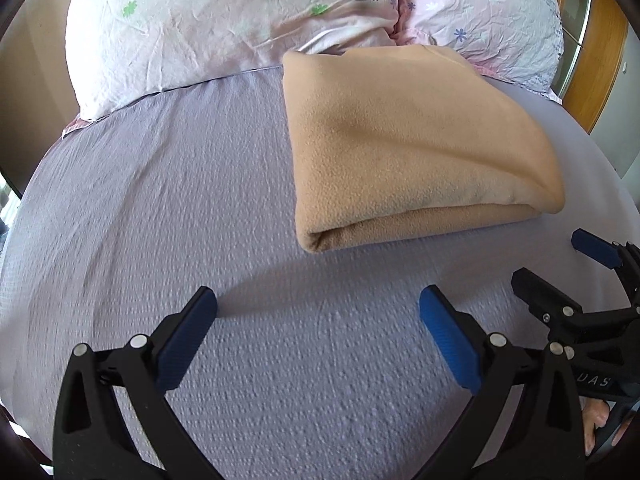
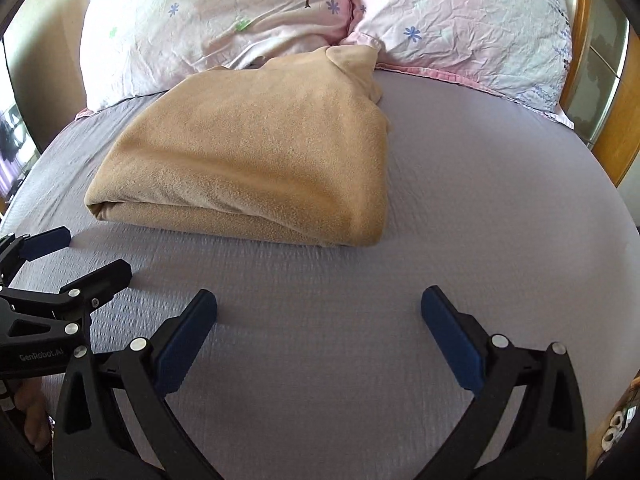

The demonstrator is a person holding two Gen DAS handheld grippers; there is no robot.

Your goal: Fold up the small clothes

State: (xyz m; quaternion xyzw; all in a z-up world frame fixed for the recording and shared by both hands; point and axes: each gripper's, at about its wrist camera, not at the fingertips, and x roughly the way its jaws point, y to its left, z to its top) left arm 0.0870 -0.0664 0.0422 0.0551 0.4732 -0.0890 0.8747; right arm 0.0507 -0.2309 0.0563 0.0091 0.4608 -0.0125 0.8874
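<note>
From the left wrist camera, the left gripper hangs over a grey-lilac bed sheet with its jaws spread wide and nothing between them; its blue pads frame a bare patch of sheet. A folded tan fleece garment lies flat on the sheet at about one o'clock from this gripper, well apart from the fingertips, its rounded fold edge facing the camera. Behind the fleece, at twelve o'clock, two pink flowered pillows lean against the head of the bed, and the far edge of the fleece touches them. At three o'clock the right gripper comes in from the frame edge, its jaws also apart and empty, its tips near the fleece's near right corner without touching it. A wooden bed frame shows at two o'clock.

From the right wrist camera, the right gripper is likewise wide open and holds nothing, poised over the sheet. The fleece sits at eleven o'clock, with a bunched bit of cloth at its far corner resting against the pillows. At nine o'clock the left gripper points in from the left, jaws parted, just beside the fleece's near left corner. The wooden frame runs along at two o'clock.
</note>
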